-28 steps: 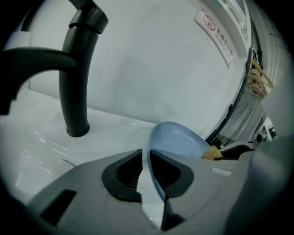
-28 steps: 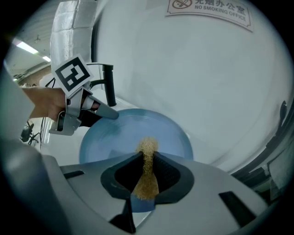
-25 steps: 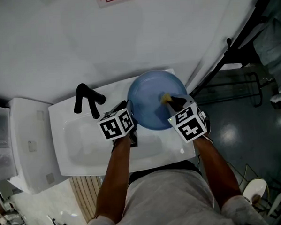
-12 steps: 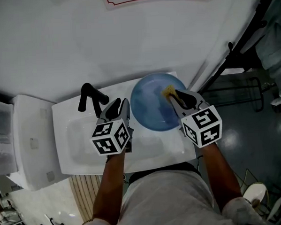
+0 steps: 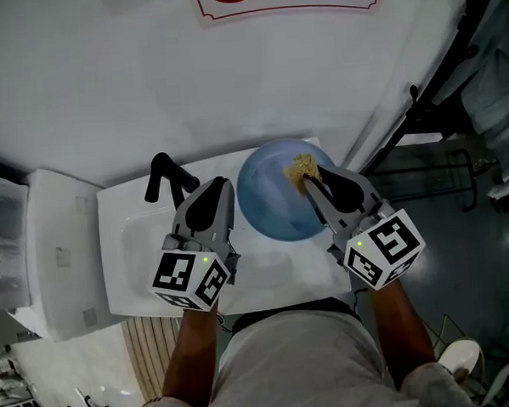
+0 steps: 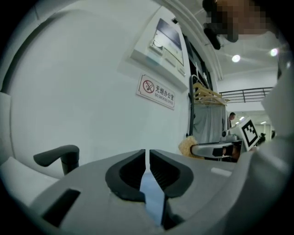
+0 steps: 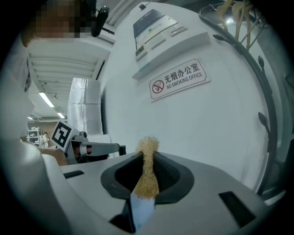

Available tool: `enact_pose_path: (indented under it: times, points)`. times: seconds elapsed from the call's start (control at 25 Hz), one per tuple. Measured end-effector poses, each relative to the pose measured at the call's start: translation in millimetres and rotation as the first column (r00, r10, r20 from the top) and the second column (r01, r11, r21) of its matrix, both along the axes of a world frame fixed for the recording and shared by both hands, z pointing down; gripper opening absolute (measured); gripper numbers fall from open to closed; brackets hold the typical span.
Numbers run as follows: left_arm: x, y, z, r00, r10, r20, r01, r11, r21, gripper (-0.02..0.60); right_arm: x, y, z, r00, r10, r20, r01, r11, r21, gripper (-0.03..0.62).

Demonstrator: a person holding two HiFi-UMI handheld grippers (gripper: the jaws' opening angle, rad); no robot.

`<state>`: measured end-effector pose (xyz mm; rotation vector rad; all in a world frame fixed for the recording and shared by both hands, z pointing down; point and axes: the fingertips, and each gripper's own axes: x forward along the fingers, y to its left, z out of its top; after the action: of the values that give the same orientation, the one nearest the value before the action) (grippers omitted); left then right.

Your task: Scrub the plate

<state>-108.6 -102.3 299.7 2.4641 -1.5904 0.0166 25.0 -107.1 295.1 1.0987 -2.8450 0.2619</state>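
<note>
Plate: the blue plate (image 5: 276, 212) sits at the right end of the white sink (image 5: 134, 268), toward the back. It is at about 1 o'clock from the middle of the head view. I cannot tell whether it lies flat or leans on the rim.
Left gripper: the left gripper (image 5: 225, 185) is raised at 9 o'clock of the plate. Its jaws have just been closing and are now down to a thin slit with nothing between them. The black tap (image 5: 164, 179) is at its 10 o'clock.
Right gripper: the right gripper (image 5: 309, 181) is clamped on a tan scrubber (image 5: 303, 165), which sticks out past the jaw tips.
Scrubber and plate: in the head view the scrubber overlaps the plate's rim at 12 o'clock. Both gripper views face the wall, so it looks lifted clear of the plate rather than pressing on it.
Step in hand: probably a pause between strokes, with neither gripper working the plate.
Next move: bring the scrubber down onto the plate's face and rub across it. The left jaws need to reopen and pinch the near rim to steady the plate.
</note>
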Motion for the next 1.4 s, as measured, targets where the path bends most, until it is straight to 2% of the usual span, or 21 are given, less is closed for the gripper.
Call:
enact_pose_path:
  times: [0.4, 0.64, 0.92, 1.4]
  points:
    - [21, 22, -40, 0.996, 0.067, -0.055, -0.058, 0.988, 0.145, 0.025, -2, 25, -41, 0.988, -0.070, 0.137, 0.052, 0.990, 0.128, 0.063]
    - [34, 35, -55, 0.994, 0.105, -0.042, -0.094, 0.972, 0.213, 0.021, -4, 36, -53, 0.983, -0.094, 0.158, 0.067, 0.983, 0.170, 0.061]
    - [43, 41, -65, 0.991, 0.127, -0.039, -0.113, 0.962, 0.250, 0.018, -5, 46, -56, 0.980, -0.108, 0.166, 0.075, 0.977, 0.198, 0.061]
    - [52, 44, -68, 0.989, 0.142, -0.033, -0.129, 0.958, 0.257, 0.017, -6, 56, -60, 0.983, -0.119, 0.142, 0.083, 0.968, 0.237, 0.061]
